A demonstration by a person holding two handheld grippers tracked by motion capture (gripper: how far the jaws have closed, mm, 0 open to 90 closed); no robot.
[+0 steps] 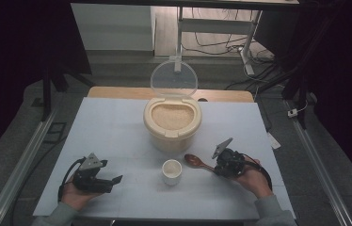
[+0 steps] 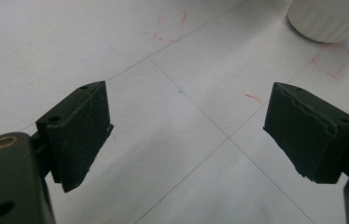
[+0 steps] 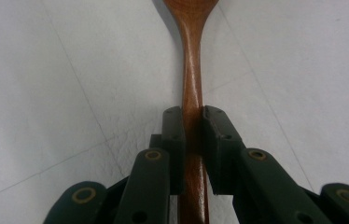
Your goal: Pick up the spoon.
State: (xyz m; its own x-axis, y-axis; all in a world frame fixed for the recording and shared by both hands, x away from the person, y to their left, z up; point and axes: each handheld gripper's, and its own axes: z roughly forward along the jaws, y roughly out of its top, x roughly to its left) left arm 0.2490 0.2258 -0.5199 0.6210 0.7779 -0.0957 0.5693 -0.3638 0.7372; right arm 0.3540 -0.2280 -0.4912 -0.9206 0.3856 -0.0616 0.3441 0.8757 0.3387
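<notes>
A brown wooden spoon (image 1: 197, 161) lies low over the white table, its bowl pointing left toward a small white cup (image 1: 172, 171). My right gripper (image 1: 217, 165) is shut on the spoon's handle (image 3: 192, 93), with both jaws pressed against the wood. Behind the cup stands a cream rice container (image 1: 172, 123) full of rice, its clear lid (image 1: 173, 78) tipped up and back. My left gripper (image 1: 115, 181) rests near the front left of the table, jaws wide apart and empty. In the left gripper view, the cup's base (image 2: 327, 18) shows at the top right, beyond the gripper (image 2: 186, 135).
The white tabletop (image 1: 113, 132) carries thin grid lines and faint red marks (image 2: 329, 63). A wooden strip (image 1: 117, 92) runs along its far edge. Metal rails (image 1: 28, 155) flank the table, and cables lie on the floor behind.
</notes>
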